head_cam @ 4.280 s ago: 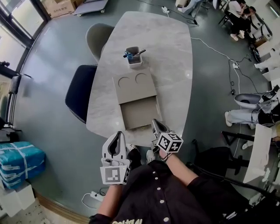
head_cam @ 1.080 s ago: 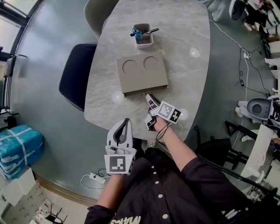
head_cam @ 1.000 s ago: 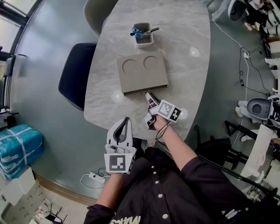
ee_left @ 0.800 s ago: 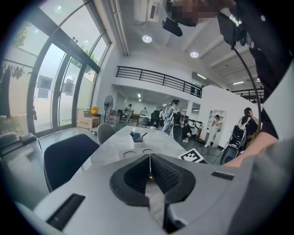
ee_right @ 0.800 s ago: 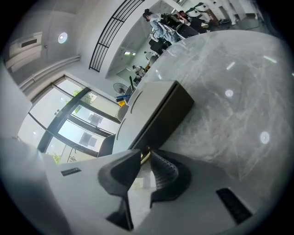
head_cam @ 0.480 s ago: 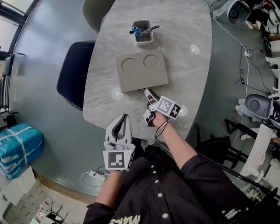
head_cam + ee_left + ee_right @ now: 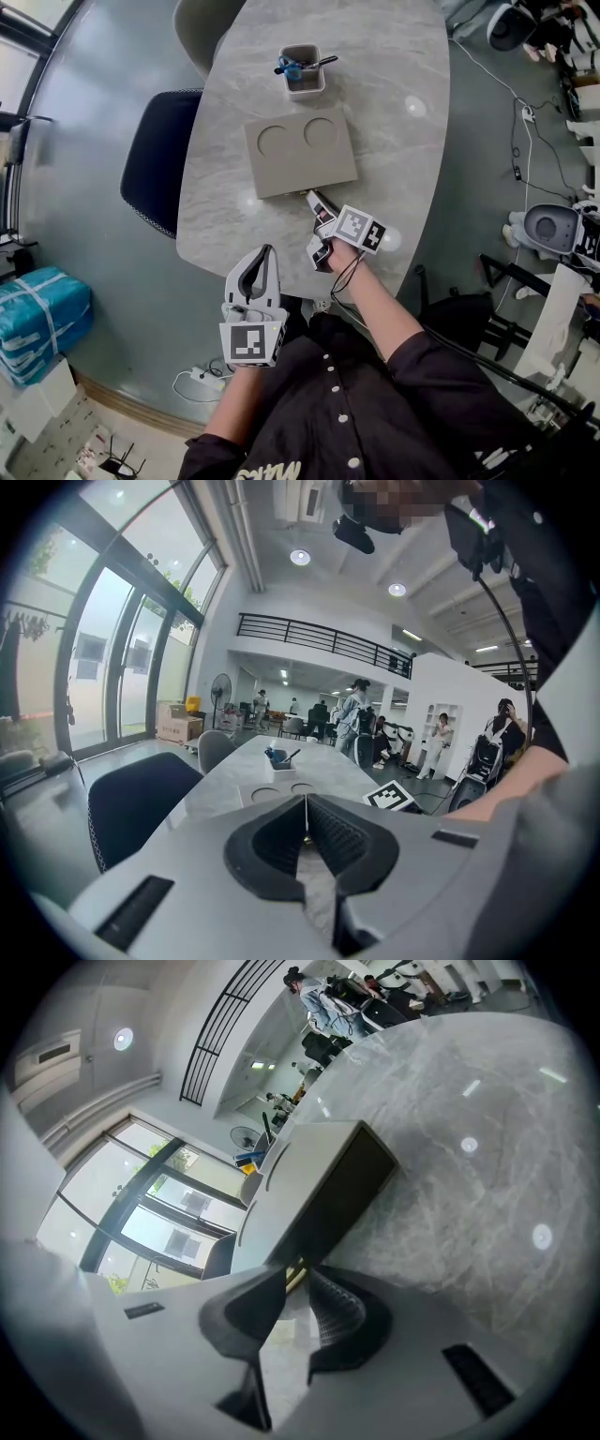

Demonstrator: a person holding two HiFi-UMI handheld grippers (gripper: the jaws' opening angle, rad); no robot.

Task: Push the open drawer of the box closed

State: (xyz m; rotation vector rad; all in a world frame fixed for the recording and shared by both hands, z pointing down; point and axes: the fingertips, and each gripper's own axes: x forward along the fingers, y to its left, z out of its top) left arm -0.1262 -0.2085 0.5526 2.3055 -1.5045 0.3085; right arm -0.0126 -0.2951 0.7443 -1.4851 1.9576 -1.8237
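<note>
Bench first: our pale grey marble-patterned bench (image 7: pixel 403 169) carries the flat beige rectangular box (image 7: pixel 300 152), matte and card-like, with two round recesses in its lid. Its drawer front (image 7: pixel 349 1192), a dark brown face on the box's near side, looks flush or almost so, and we judge the closing nearly done. Any last push would run near to far. The box lies directly far of the right hand-held gripper (image 7: pixel 313 198), the nearer one. Its ribbed jaws are pinched almost together, tips at that front, with a yellowish sliver (image 7: pixel 294 1276) between them that we cannot identify. The left hand-held gripper (image 7: pixel 266 255) hangs off the bench's near edge, well apart, jaws together on nothing.
</note>
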